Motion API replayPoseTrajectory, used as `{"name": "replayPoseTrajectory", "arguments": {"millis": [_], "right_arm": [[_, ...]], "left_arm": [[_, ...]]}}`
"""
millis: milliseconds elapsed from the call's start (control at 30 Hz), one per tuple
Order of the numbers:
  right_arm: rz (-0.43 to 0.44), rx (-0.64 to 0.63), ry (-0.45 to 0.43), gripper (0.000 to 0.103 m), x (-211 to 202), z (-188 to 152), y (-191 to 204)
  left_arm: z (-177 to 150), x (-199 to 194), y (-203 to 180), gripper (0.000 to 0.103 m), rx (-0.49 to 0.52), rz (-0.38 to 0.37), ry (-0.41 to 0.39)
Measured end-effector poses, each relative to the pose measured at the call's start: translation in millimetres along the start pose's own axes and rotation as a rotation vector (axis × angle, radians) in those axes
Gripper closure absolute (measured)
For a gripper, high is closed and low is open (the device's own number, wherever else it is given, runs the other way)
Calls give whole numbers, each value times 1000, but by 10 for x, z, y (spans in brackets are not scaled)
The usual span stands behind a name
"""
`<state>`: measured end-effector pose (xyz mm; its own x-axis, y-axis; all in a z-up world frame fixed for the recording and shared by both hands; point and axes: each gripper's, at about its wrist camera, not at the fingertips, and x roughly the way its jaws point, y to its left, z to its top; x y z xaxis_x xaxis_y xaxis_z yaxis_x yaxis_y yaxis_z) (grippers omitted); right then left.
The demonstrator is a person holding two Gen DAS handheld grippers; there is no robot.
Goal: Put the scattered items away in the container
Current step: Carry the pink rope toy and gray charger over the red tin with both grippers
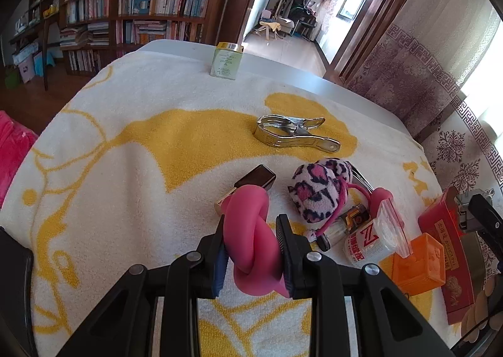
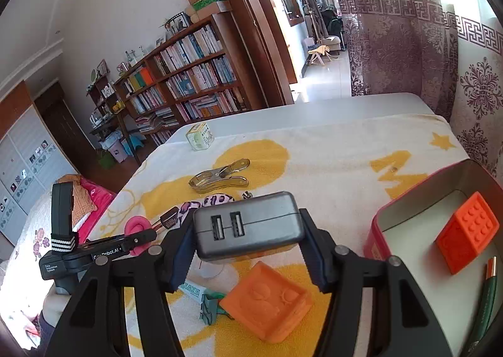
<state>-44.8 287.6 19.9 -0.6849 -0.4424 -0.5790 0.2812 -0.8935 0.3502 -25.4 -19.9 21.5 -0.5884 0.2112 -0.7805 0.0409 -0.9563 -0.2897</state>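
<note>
**Both grippers loaded; container partly filled**

My left gripper (image 1: 251, 250) pinches a knotted pink silicone piece (image 1: 251, 231), its long axis running away from me above the towel (image 1: 125, 136). My right gripper (image 2: 248, 240) clamps a grey USB charger (image 2: 248, 226) across its width, long axis left to right, ports facing me. Only the right view shows the inside of the red tin (image 2: 408, 215) at near right, holding an orange block (image 2: 468, 231).
</note>
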Motion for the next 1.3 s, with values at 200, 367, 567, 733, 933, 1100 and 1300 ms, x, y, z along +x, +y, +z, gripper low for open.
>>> {"name": "replayPoseTrajectory", "arguments": {"millis": [200,367,567,733,933,1100,1300], "right_arm": [[-31,65,-92,39,-303,-15,-159],[-145,114,-190,39,-645,-65,-405],[-297,226,-276,39,-991,-159,-827],[-398,317,-306,39,-1170,-217,-1126],[-514,412,-284,38,-1261,-283,-1342],[-484,482,-283,35,-1336,-330,-1457],[-530,438,-354,24,-1457,-338,-1277]], "left_arm": [[13,-141,-89,73,16,-41,-32],[4,-174,-133,73,25,-55,-35],[-40,-152,-269,73,59,-54,-25],[-46,-188,-451,73,84,-65,-24],[-36,-320,-832,73,154,-102,-42],[-51,-350,-1135,73,205,-144,-37],[-87,-298,-1463,73,259,-172,-19]]}}
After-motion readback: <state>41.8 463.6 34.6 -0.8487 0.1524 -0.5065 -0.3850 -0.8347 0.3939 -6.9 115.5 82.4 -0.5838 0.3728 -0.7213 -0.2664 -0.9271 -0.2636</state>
